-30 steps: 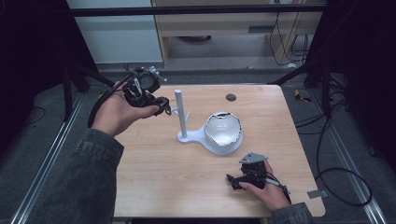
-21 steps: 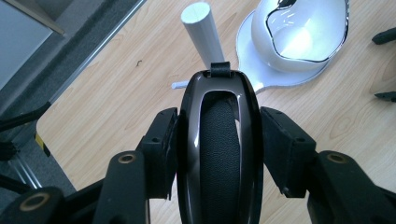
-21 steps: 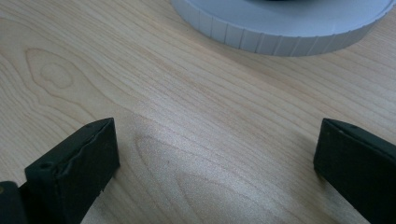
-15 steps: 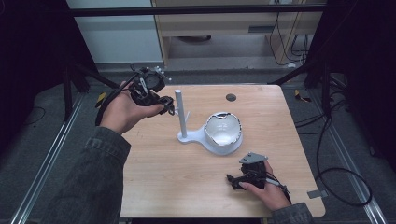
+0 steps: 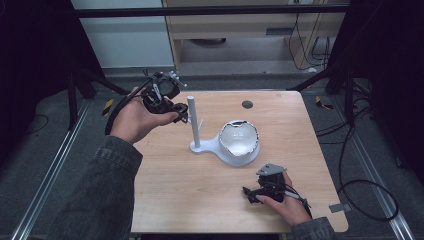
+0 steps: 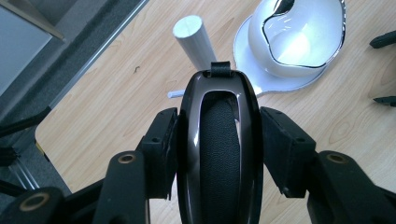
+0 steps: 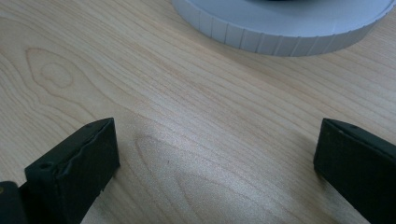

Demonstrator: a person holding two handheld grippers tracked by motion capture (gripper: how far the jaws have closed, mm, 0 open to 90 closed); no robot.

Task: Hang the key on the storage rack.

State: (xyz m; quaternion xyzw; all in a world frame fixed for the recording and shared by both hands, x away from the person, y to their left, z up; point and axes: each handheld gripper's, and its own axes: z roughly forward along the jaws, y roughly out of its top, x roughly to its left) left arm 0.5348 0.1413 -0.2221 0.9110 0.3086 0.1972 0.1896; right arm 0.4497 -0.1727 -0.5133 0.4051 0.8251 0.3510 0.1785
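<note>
While the left hand-held gripper point(image 5: 172, 107) hung above the far left part of the worktop point(image 5: 175, 200), its jaws were clamped on a dark headphone earcup point(image 6: 217, 149), glossy rim and black leather-like cushion squeezed edge-on between the two pads. It was probably held that way, narrow side forward, so the headphone could be brought to the white stand point(image 5: 194, 122) just to its right. In the left gripper view the top of that post point(image 6: 189, 29) rose just beyond the earcup, with a small side peg lower down; the earcup looked close to the post but not touching it.

Further right, joined to the stand's flat base, sat a white bowl-shaped shell point(image 5: 240, 140) with a jagged dark-edged opening, likely a rest for another part. A small dark round spot point(image 5: 247, 104) marked the worktop behind it.

At the near right, the right hand-held gripper point(image 5: 250, 192) rested low on the wood, jaws wide apart with nothing between them, pointing toward the rim of the base point(image 7: 280, 28), seemingly parked out of the way. Nothing stood between earcup and post; only the peg and the shell lay close enough to snag.
</note>
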